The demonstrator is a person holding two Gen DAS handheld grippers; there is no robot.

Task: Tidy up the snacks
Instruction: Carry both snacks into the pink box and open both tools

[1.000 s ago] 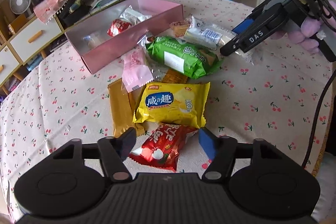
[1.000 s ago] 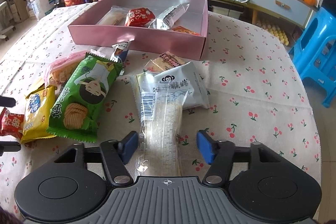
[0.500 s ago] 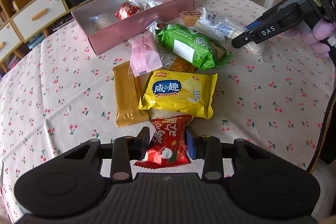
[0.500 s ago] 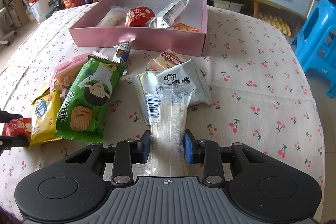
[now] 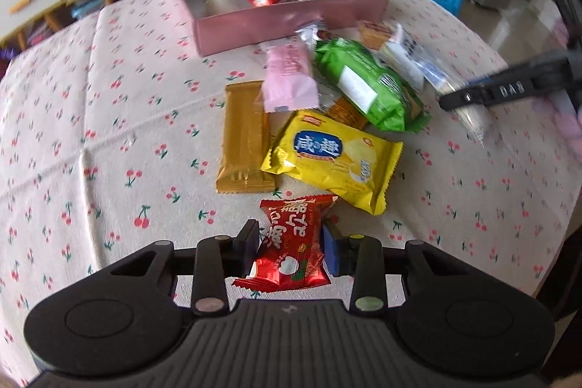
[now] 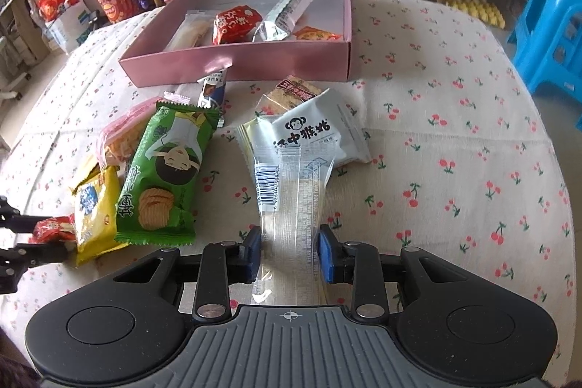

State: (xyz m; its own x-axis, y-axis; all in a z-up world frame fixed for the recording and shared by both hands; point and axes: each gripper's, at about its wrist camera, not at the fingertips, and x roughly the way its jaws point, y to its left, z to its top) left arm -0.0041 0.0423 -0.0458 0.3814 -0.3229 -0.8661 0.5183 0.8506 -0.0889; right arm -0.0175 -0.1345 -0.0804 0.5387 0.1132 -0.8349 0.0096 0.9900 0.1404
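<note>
The left tool [image 5: 291, 248] is clamped on a red packet [image 5: 291, 242], its pads pressing both sides, low over the bench [image 5: 109, 133]. The right tool [image 6: 290, 255] grips the near end of a clear packet [image 6: 291, 206] the same way. Beyond lie a yellow packet [image 5: 334, 159], a green packet [image 6: 163, 170] and a white packet [image 6: 316, 137]. Farthest, the pink box [image 6: 236, 64] holds several snacks.

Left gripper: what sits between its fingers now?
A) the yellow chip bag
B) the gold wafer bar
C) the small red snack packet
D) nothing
C: the left gripper has both pads pressed against the small red snack packet.
</note>
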